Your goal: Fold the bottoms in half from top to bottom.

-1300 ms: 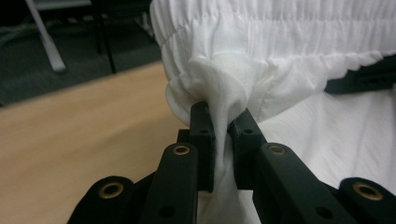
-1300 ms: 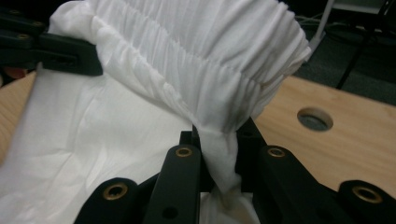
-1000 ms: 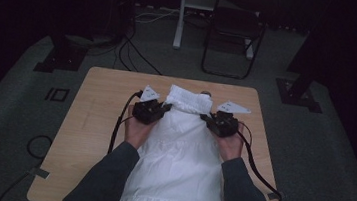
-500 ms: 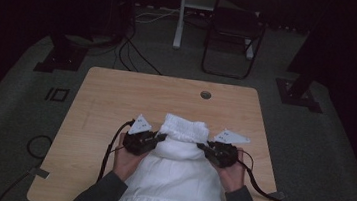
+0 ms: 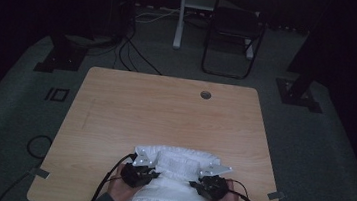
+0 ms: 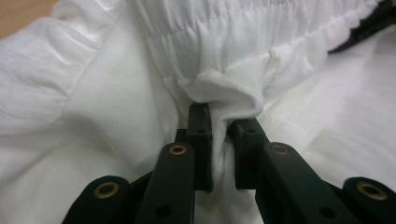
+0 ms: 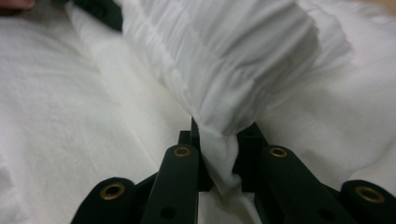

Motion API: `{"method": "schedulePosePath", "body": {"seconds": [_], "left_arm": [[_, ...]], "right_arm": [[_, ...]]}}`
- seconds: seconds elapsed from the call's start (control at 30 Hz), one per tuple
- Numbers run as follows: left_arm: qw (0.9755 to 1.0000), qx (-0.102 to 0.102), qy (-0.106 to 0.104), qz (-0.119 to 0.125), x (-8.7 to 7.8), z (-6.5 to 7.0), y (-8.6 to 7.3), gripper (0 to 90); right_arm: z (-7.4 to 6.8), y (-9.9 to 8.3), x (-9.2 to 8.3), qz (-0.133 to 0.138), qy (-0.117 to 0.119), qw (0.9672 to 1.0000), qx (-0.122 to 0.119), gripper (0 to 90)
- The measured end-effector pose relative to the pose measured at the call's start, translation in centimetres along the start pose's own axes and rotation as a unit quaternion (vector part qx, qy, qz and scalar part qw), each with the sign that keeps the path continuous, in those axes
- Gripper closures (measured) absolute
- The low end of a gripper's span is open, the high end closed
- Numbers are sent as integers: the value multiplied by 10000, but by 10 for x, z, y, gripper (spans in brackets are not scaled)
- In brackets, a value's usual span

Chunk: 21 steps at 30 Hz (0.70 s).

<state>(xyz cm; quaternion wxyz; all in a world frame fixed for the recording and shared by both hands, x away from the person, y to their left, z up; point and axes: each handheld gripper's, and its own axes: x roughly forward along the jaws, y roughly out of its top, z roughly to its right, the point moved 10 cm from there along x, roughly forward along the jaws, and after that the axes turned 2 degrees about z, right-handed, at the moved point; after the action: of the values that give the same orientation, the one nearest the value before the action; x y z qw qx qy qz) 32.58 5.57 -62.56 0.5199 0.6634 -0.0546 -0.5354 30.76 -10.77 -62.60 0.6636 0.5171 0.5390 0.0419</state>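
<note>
Down near the table's near edge: white garment (image 5: 178,181), gathered and smocked along its top band, spread over the wooden table (image 5: 165,109) between both hands and trailing off toward the person. Left gripper (image 5: 144,173) at the garment's left side, right gripper (image 5: 207,186) at its right side — each held in a hand, with a black cable looping away across the tabletop.

Seen along the left gripper (image 6: 219,140): jaws nearly together, a bunched fold of white cloth (image 6: 224,93) pinched between them, the elastic ruffled band rising just above the tips. A sliver of bare wood showing at the upper left corner.

Seen along the right gripper (image 7: 219,149): jaws likewise nearly together, clamped on a twisted tongue of the same fabric (image 7: 219,158) — pleated band piled up beyond the tips, plain cloth lying flat to either side.

Farther off on the table: round cable hole (image 5: 205,95) near the far edge, well apart from the garment. Beyond the table: dark folding chair (image 5: 233,36) on the grey carpet, cables on the floor at left.
</note>
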Motion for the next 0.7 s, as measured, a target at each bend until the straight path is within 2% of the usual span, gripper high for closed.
{"method": "schedulePosePath", "body": {"seconds": [0.1, 0.17, 0.27, 0.33, 0.37, 0.47, 0.57, 0.7], "left_arm": [[9997, 125, 214, -45, 6, -9, 8, 806], [9994, 129, 332, -53, 11, -16, 14, 804], [9990, -145, 430, -62, 18, -25, 25, 800], [9986, -321, 400, -130, 22, -27, 30, 787], [9985, -319, 416, -157, 23, -28, 32, 785], [9974, -29, 679, -229, 31, -46, 40, 787], [9955, 19, 913, -273, 36, -71, 50, 793], [9933, 117, 1097, -344, 43, -98, 62, 796]], "right_arm": [[4, 1, 6, -61, 41, 10000, 22, 813], [13, 7, 10, -54, -99, 9999, -57, 813], [36, 19, 19, 13, -353, 9993, -156, 814], [56, 31, 26, 26, -472, 9989, -61, 814], [65, 37, 30, 37, -495, 9988, -17, 814], [82, 52, 43, 28, -501, 9987, 131, 813], [86, 64, 53, -22, -807, 9967, 10, 811], [90, 76, 64, -29, -887, 9960, 34, 809]]}}
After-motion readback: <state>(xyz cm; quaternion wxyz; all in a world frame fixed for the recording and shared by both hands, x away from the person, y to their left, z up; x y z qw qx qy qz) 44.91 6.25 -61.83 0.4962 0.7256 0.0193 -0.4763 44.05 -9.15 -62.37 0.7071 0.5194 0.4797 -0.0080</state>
